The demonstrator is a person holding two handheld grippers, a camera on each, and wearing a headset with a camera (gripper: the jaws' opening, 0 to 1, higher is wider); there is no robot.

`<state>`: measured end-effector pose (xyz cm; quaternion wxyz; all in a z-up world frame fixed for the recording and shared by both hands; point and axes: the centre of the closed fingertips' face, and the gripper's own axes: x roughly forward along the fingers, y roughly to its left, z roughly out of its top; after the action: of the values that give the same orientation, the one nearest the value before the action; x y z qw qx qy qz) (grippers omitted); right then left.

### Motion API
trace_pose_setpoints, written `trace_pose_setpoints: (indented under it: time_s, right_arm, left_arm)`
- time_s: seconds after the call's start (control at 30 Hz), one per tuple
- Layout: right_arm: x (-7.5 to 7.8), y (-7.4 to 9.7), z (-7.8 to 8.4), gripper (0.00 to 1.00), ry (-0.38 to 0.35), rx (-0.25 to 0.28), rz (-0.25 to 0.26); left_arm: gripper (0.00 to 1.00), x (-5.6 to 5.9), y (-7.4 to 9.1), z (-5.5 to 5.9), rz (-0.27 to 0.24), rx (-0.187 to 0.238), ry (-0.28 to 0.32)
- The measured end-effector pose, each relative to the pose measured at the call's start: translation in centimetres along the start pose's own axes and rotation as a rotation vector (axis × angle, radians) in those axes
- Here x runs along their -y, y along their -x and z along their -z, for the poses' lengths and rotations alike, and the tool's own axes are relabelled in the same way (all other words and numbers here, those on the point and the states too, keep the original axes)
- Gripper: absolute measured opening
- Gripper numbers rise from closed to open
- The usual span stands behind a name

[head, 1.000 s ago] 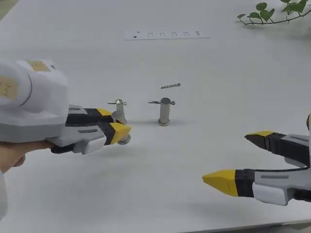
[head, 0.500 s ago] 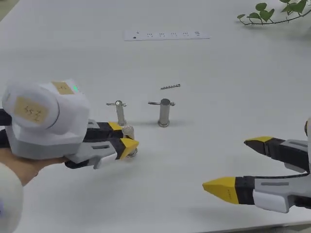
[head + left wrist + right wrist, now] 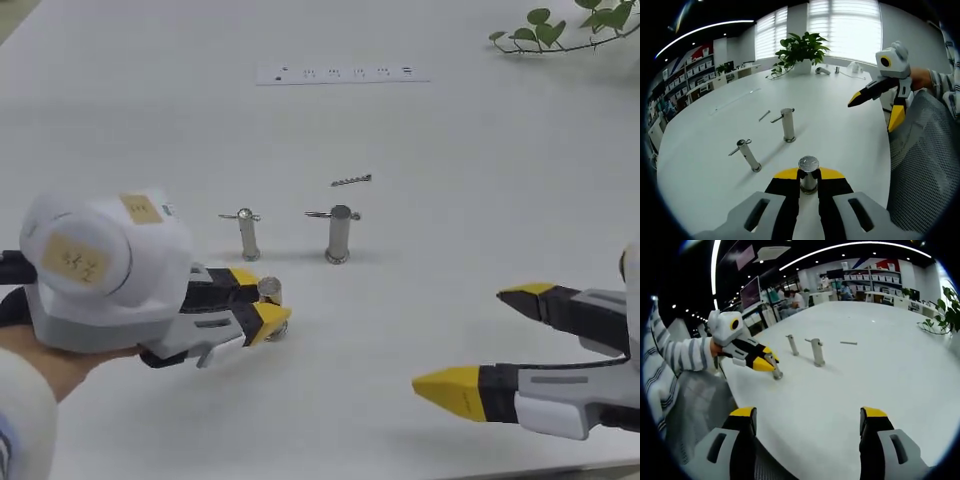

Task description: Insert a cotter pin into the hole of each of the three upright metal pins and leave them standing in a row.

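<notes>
Two of three done: first pin (image 3: 248,235) and its neighbour (image 3: 339,232) at 3 o'clock each carry a cotter pin through the head. The third pin (image 3: 268,288) — at 5 o'clock of the first, upright on the worktop (image 3: 420,130) — is clamped in the left tool (image 3: 272,300); its hole looks empty. A loose cotter pin (image 3: 351,179) lies at 12 o'clock of the neighbour. The right tool (image 3: 458,338) gapes, empty. Remaining: fetch, insert, align.
</notes>
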<state>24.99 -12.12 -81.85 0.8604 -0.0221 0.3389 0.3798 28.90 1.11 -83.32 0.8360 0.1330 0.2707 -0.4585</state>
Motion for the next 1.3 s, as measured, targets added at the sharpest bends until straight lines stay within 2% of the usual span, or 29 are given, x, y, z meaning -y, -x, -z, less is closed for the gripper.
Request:
trace_pose_setpoints:
  time_s: [0.07,0.2,0.33,0.67,0.8,1.0,1.17,1.2,1.3]
  right_arm:
    - [0.0,0.0,-0.1,0.86,-0.001,0.003,0.0]
    - [0.1,0.1,0.0,0.86,0.001,-0.001,0.002]
    - [0.2,0.0,0.1,0.86,0.003,-0.007,0.002]
    - [0.0,-0.1,0.2,0.86,0.008,-0.014,-0.007]
    - [0.0,-0.1,0.3,0.86,0.006,-0.016,-0.008]
    - [0.0,-0.2,0.4,0.86,0.006,-0.022,-0.013]
    - [-0.1,-0.2,0.4,0.86,0.004,-0.025,-0.017]
    - [-0.1,-0.2,0.4,0.86,0.005,-0.027,-0.018]
    - [-0.1,-0.2,0.4,0.86,0.006,-0.029,-0.022]
  left_arm:
    - [0.11,0.0,0.3,0.0,-0.004,0.015,0.011]
    - [0.11,0.0,0.2,0.0,-0.005,0.018,0.002]
    - [0.11,-0.1,0.2,0.0,-0.005,0.027,0.026]
    - [0.12,0.0,0.1,-0.3,0.006,0.041,0.028]
    - [0.17,-0.2,0.4,-0.6,0.004,0.049,0.025]
    - [0.35,-0.3,1.0,-1.1,0.009,0.067,0.014]
    - [0.48,0.5,1.6,-1.5,0.056,0.087,-0.01]
    - [0.54,0.6,1.7,-1.5,0.056,0.084,-0.031]
    - [0.7,0.9,1.9,-1.2,0.065,0.067,-0.036]
